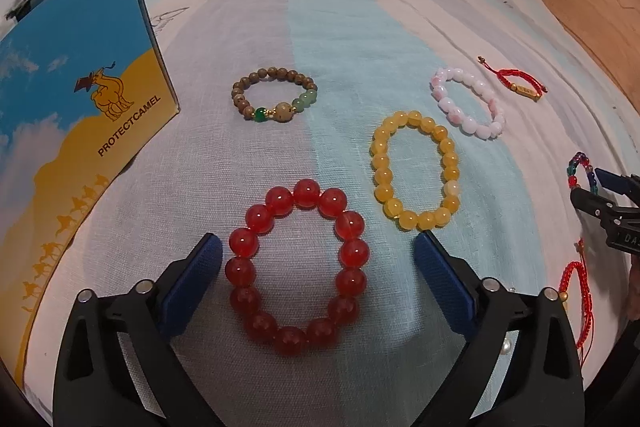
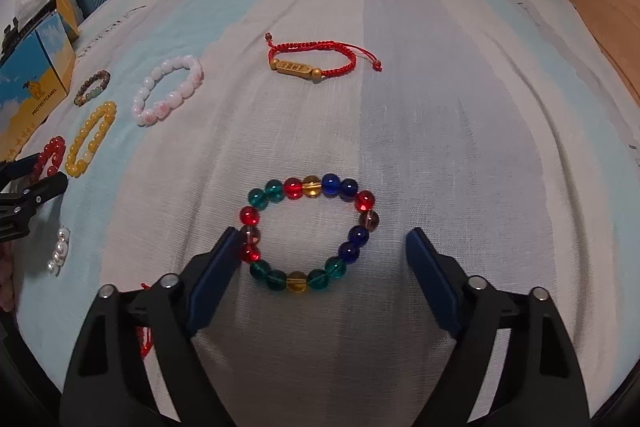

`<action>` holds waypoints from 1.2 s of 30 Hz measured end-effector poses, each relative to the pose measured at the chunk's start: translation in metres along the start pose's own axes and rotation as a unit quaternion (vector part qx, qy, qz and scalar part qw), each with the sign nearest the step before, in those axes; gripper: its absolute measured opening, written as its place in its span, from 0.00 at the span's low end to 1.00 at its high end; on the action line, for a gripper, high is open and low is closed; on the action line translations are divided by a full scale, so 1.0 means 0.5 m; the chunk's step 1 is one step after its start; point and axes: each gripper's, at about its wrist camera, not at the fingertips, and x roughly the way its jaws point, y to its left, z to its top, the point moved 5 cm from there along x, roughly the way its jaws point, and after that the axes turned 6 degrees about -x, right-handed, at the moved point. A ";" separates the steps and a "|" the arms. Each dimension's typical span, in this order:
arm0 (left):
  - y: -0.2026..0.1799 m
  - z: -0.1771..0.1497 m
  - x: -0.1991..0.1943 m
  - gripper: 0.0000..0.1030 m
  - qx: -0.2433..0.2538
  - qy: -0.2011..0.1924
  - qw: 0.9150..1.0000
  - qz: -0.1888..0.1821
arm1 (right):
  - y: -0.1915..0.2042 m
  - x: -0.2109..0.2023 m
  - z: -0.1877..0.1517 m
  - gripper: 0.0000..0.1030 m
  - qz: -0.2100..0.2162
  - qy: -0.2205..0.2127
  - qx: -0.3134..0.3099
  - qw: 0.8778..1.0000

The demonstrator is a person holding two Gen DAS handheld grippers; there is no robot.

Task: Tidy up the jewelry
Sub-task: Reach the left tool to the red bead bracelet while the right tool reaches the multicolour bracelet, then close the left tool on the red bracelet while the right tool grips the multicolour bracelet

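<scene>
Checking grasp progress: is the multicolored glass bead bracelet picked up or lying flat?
Lying flat: the multicolored glass bead bracelet rests on the bedsheet, an open ring.

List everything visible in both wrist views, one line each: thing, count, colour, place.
red bead bracelet: 1, red, between left gripper's fingers
yellow bead bracelet: 1, yellow, right of the red one
wooden bead bracelet: 1, brown with green beads, near the box
pink-white bracelet: 1, beyond the yellow one
red cord bracelet: 1, red with gold bar, far centre
multicolour bead bracelet: 1, mixed colours, between right gripper's fingers
second red cord bracelet: 1, red, near edge
pearl bracelet: 1, white
box: 1, blue and yellow, left
bedsheet: 1, striped
left hand-held gripper: open
right hand-held gripper: open, one finger touching beads
</scene>
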 end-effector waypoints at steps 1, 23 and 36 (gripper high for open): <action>0.001 0.001 -0.001 0.88 0.000 0.000 1.000 0.004 | -0.001 -0.001 0.000 0.71 0.001 0.000 0.002 1.000; 0.013 0.001 -0.025 0.44 -0.002 0.009 1.000 -0.009 | -0.035 -0.031 -0.002 0.29 0.004 -0.002 0.031 1.000; 0.018 0.000 -0.037 0.23 -0.010 0.019 0.999 -0.025 | -0.043 -0.041 0.000 0.17 0.008 -0.002 0.038 0.999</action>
